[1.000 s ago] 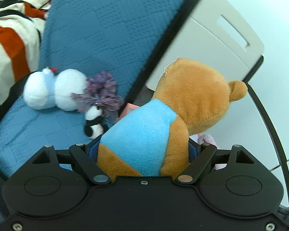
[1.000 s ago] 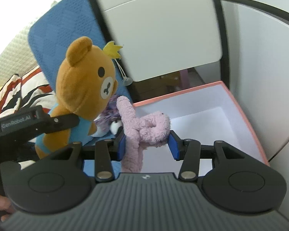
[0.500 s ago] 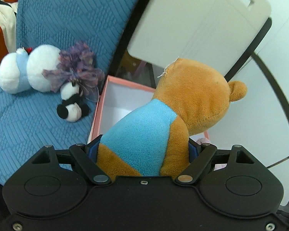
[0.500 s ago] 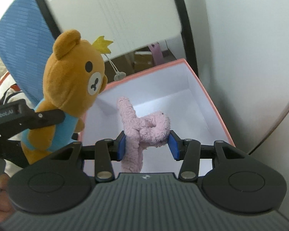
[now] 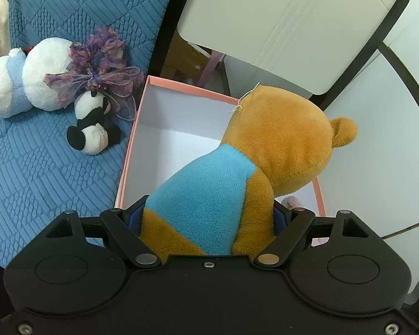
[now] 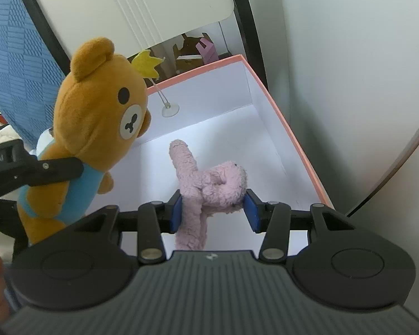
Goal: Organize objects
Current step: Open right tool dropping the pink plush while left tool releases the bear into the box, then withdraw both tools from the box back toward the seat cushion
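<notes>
Brown plush bear [image 5: 265, 156] in blue shirt is clamped at the waist by left claw [image 5: 206, 217], held above the open pink-rimmed box [image 5: 131, 145]. Right claw [image 6: 213, 206] grips a pink plush toy [image 6: 212, 184] over the box's white interior. Panda toy [image 5: 93, 131] and white plush [image 5: 19, 83] lie on the blue cushion [image 5: 42, 167] beside the box.

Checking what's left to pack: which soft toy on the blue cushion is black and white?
The small panda, lying below the purple bow; the bigger toy beside it is white and pale blue.
</notes>
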`<state>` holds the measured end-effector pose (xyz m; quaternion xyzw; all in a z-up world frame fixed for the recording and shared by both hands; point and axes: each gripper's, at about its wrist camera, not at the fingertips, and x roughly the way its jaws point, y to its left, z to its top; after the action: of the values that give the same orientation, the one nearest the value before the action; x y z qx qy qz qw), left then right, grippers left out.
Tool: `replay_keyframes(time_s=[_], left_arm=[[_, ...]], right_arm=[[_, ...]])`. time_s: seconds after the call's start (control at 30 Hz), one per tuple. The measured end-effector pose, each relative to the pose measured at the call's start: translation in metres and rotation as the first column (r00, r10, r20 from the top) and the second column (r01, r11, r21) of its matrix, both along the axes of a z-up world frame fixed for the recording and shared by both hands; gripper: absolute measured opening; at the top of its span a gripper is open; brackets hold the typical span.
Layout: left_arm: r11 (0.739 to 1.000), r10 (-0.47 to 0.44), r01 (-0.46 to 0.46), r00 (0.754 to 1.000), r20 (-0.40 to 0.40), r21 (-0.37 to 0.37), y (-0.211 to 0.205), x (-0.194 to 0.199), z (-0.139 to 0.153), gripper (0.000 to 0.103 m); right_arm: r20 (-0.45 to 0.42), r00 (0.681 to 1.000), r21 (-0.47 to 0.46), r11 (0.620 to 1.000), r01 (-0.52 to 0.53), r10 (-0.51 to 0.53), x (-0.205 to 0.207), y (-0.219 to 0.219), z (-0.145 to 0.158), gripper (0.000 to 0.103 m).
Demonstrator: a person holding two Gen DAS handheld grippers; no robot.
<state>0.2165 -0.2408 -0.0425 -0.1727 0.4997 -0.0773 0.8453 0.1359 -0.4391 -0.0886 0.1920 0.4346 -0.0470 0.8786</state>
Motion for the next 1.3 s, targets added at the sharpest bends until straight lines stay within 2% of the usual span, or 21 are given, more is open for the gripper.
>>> replay_keyframes(time_s=[0.1, 0.2, 0.27, 0.33, 0.4, 0.8, 1.3], left_arm=[[1.0, -0.002, 0.002, 1.0, 0.005, 0.001, 0.0, 0.0, 0.001, 0.085], [1.0, -0.013, 0.013, 1.0, 0.013, -0.002, 0.001, -0.001, 0.005, 0.091], [1.0, -0.02, 0.02, 1.0, 0.017, -0.008, 0.002, -0.002, 0.008, 0.096], [0.999, -0.029, 0.029, 0.999, 0.035, -0.013, 0.005, -0.003, 0.015, 0.099], [0.999, -0.036, 0.037, 0.998, 0.058, -0.016, 0.008, -0.006, 0.024, 0.103], [0.999, -0.044, 0.049, 0.982, 0.186, -0.019, 0.04, -0.039, 0.081, 0.103], [0.999, -0.034, 0.033, 0.943, 0.331, 0.01, 0.104, -0.101, 0.13, 0.102]], right_arm=[[0.003, 1.0, -0.012, 1.0, -0.001, 0.001, 0.002, -0.002, 0.001, 0.049], [0.018, 1.0, -0.034, 0.999, -0.019, 0.019, 0.004, 0.0, 0.006, 0.052], [0.024, 1.0, -0.048, 0.999, -0.018, 0.019, 0.002, 0.001, 0.012, 0.064], [0.04, 0.999, -0.047, 0.999, -0.011, 0.013, 0.0, 0.002, 0.019, 0.083], [0.059, 0.998, -0.049, 0.999, -0.007, 0.009, -0.002, 0.004, 0.026, 0.082], [0.144, 0.989, -0.073, 0.997, -0.001, 0.011, -0.042, 0.044, 0.086, 0.082], [0.228, 0.971, -0.116, 0.992, -0.04, 0.066, -0.079, 0.106, 0.129, 0.082]])
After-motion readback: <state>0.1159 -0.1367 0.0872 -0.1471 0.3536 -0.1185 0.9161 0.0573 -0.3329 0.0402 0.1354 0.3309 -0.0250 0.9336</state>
